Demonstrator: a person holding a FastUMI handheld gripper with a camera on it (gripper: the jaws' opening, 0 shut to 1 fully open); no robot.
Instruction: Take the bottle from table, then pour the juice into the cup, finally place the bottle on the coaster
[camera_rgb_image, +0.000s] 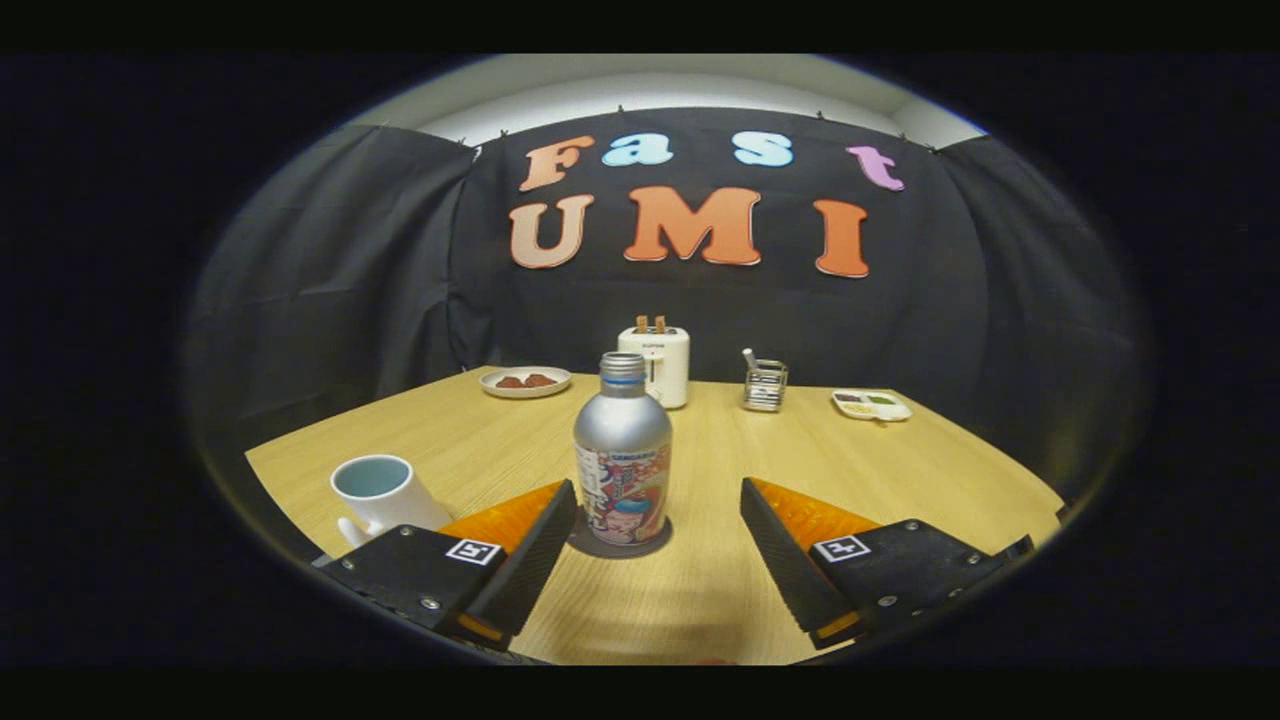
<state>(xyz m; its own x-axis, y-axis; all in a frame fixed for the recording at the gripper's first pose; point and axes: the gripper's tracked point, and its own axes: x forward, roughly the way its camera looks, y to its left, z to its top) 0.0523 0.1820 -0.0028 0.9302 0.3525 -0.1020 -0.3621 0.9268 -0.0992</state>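
While my claw (658, 520) gapes wide, the bottle (622, 455) stands upright on its coaster (620, 545) at twelve o'clock — untouched, bare table (720, 590) between my fingers — cup (380, 495) at ten o'clock.

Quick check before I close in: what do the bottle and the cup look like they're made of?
The bottle looks like metal, likely aluminium: brushed silver shoulder, threaded neck, printed wrap around the lower body. It stands on a dark round coaster. The cup, beside the near finger, looks like glazed white ceramic: thick rim, smooth sheen, pale blue inside. The gripper is open, bottle just ahead between the fingers.
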